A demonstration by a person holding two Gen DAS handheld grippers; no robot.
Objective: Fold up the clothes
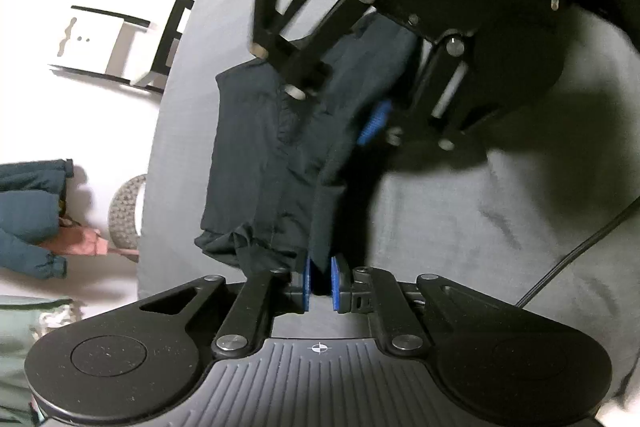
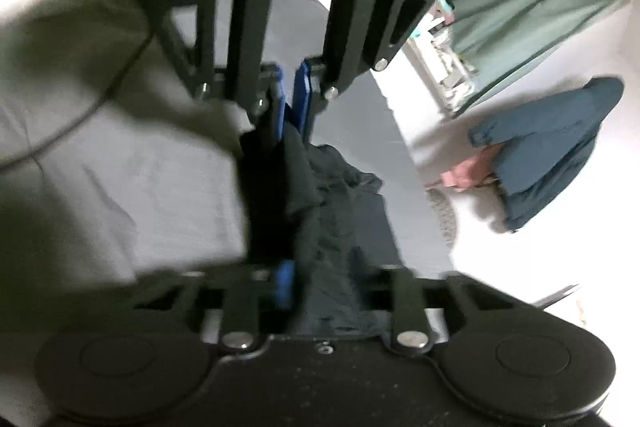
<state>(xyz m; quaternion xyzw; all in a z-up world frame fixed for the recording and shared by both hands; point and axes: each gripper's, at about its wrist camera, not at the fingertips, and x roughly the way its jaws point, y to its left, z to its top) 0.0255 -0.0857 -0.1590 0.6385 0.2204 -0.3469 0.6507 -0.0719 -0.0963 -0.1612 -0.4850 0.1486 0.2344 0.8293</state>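
A grey sheet (image 1: pixel 460 227) fills most of both views, wrinkled and shadowed, its far edge curving against a white floor (image 1: pixel 80 115). Stretched above it, in the centre of each frame, hangs the dark garment (image 1: pixel 264 155), bunched and folded on itself so that its kind cannot be made out. In the left wrist view it runs from the lower middle up toward the upper middle, its near end pinched in the left gripper (image 1: pixel 321 283), whose blue pads (image 1: pixel 335 281) stand close together with cloth squeezed between them. Its far end disappears behind the right gripper (image 1: pixel 374 125), which looms at the upper right, largely black against shadow; only one blue pad shows there, so that view alone does not settle its hold. The right wrist view is blurred, yet the right gripper (image 2: pixel 304 287) at the lower middle has cloth spilling across its fingers beside a single visible blue pad (image 2: pixel 284 285), the other pad hidden under fabric, and the jaws appear closed on the garment. The left gripper (image 2: pixel 291 95) hangs at the upper middle, its pads nearly together on the cloth's far end. A black cable (image 1: pixel 580 247) trails across the sheet at the right edge. On the floor at the left lies a teal jacket (image 1: pixel 28 211), cut off by the frame, with something pink (image 1: pixel 80 241) beside it.
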